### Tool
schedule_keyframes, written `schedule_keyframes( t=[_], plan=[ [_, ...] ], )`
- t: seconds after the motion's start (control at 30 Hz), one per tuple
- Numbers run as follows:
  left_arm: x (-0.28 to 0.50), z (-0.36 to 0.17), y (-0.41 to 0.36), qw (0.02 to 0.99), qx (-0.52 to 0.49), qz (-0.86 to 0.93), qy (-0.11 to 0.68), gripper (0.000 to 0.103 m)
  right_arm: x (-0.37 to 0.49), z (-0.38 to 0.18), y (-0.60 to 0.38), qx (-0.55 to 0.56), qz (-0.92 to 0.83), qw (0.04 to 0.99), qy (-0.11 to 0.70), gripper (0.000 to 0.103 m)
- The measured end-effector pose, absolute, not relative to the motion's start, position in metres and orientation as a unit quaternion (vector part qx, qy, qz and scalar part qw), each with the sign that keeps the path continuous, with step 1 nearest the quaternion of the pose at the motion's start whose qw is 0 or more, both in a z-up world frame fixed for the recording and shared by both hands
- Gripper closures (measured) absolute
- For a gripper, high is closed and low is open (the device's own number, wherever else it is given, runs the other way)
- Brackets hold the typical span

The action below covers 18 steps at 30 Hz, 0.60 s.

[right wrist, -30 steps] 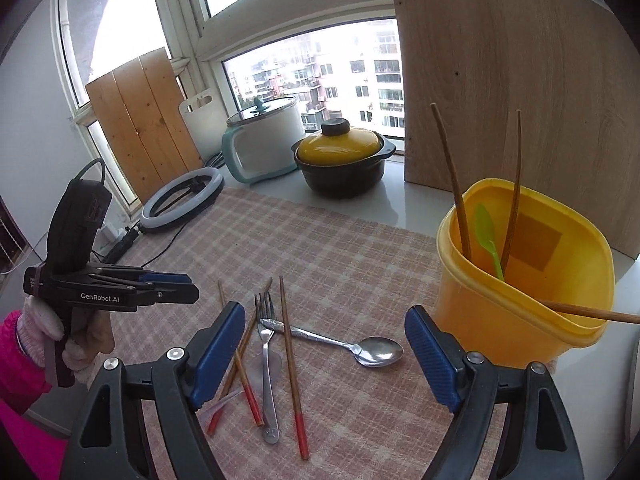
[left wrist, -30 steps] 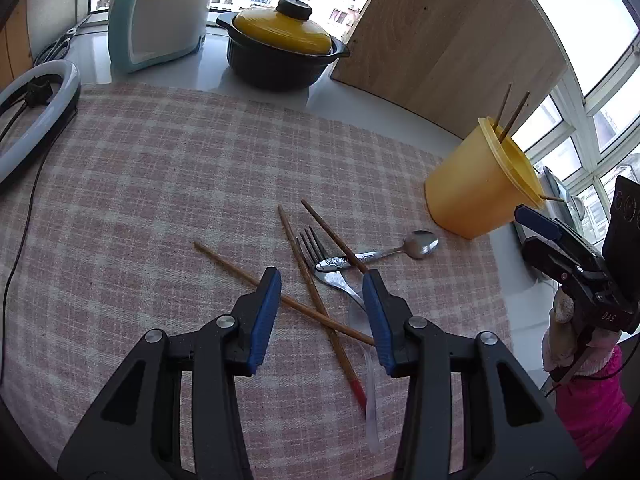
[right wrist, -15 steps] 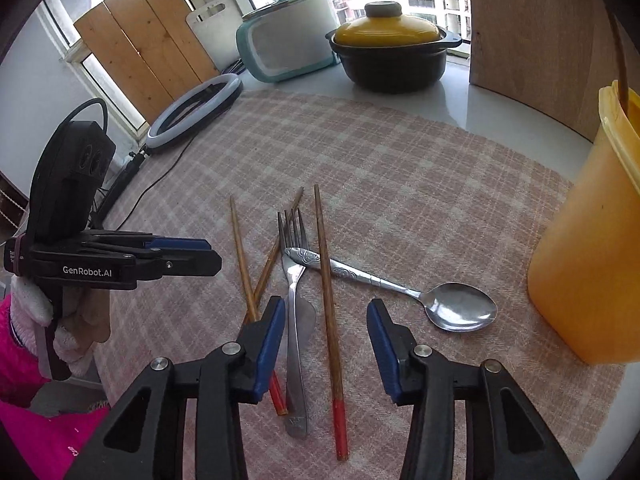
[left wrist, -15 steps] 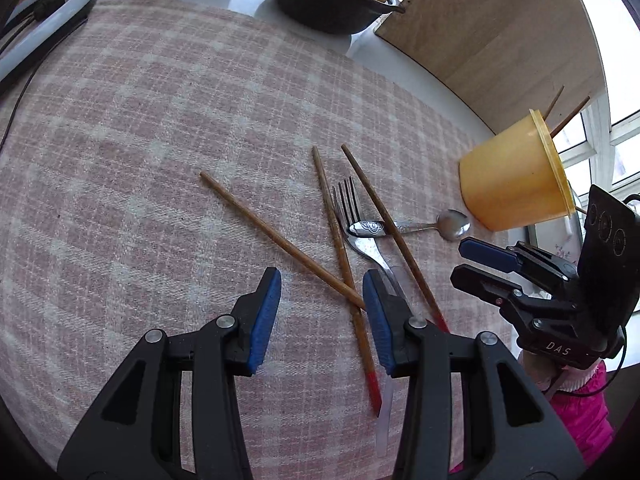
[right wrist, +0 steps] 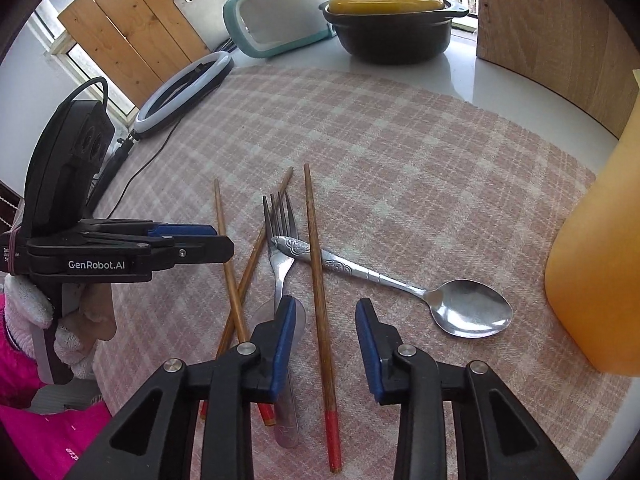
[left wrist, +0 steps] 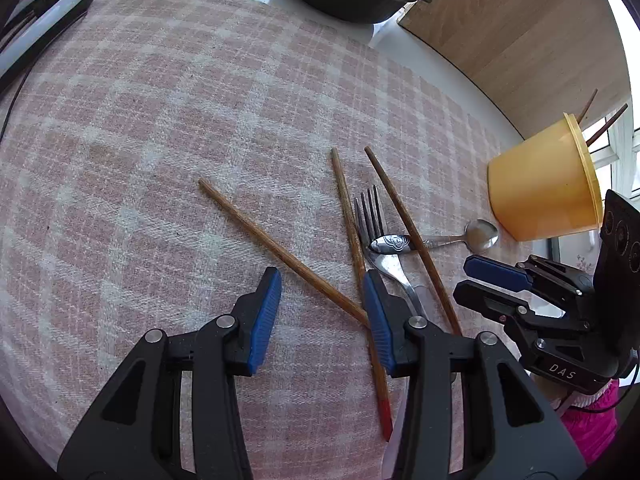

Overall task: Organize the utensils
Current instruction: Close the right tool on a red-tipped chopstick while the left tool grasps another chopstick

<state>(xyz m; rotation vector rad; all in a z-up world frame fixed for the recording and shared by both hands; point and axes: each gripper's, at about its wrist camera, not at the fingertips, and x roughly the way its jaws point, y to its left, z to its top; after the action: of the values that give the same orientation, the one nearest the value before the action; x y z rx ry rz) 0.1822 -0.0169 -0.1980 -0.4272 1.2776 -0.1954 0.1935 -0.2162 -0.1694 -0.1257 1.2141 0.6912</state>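
Left wrist view: left gripper [left wrist: 322,296] is hovering jaws apart over the slanted chopstick [left wrist: 280,249], left of the fork [left wrist: 376,236], likely lining up a grasp

Right wrist view: right gripper [right wrist: 326,334] is straddling the red-tipped chopstick [right wrist: 318,276] right of the fork [right wrist: 280,248], jaws open, nothing held; yellow bin [right wrist: 600,280] is waiting far right

3 wooden chopsticks [right wrist: 318,280], steel fork [right wrist: 280,248] and spoon [right wrist: 400,284] lie loosely crossed on checked cloth; spoon handle rests over fork. Yellow tub [left wrist: 544,192] upright nearby, holding more chopsticks.
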Motion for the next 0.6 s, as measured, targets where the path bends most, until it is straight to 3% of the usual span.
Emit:
schedule_keyframes(
  t=[0.43,0.53,0.6],
  plan=[
    [0.181,-0.198,-0.042,0.816,-0.123,-0.066,0.561,0.061,0.193,-0.186,-0.201,-0.083,0.312,0.751,0.576,0.075],
    [0.181,-0.199,-0.047,0.828,-0.087,-0.061,0.551,0.076,0.193,-0.189,-0.200,-0.084,0.308,0.751,0.578,0.079],
    [0.182,-0.199,-0.045,0.828,-0.086,-0.068,0.550,0.077,0.195,-0.189,-0.199,-0.083,0.307,0.750,0.580,0.081]
  ],
)
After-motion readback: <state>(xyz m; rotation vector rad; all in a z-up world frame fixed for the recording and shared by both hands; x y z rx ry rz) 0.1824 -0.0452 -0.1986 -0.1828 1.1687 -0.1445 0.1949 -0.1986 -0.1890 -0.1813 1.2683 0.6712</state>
